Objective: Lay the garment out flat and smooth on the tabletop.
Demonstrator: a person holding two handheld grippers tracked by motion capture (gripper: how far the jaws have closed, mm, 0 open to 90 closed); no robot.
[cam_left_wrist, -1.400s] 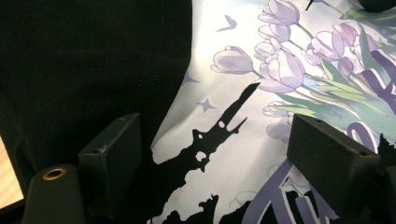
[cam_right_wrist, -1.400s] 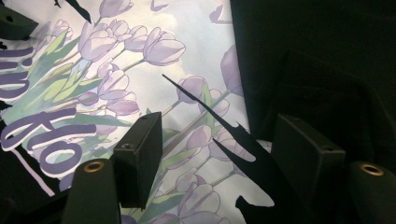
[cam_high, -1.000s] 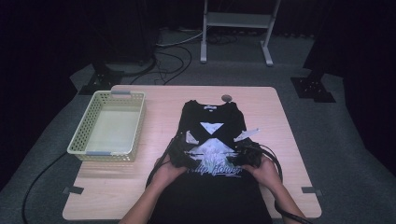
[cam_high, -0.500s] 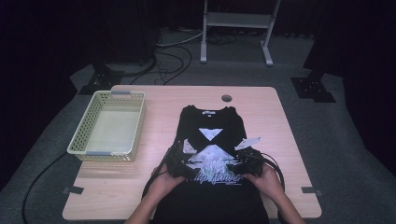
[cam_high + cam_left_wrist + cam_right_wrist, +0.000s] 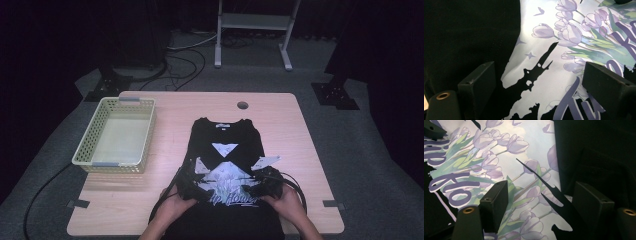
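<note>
Both hands have slid back toward the table's near edge since the earlier frames, and both grippers' jaws have just been opening. Black T-shirt [image 5: 227, 165] lies flat, right of the table's middle, collar toward the far edge, hem at the near edge. Left gripper [image 5: 189, 181] jaws wide over the tulip print [image 5: 564, 40], nothing clamped. Right gripper [image 5: 266, 181] jaws apart over the print, nothing pinched. Yellow basket [image 5: 90, 132] at the left edge. Table [image 5: 300, 125] light wood.

left tool [image 5: 190, 181]: low at the near left, jaws wide apart, just opening further, nothing gripped | right tool [image 5: 266, 184]: low at the near right, jaws apart, just opening, nothing gripped | left hand [image 5: 172, 202], right hand [image 5: 289, 200]: both enter from the bottom edge, forearms angled inward
</note>
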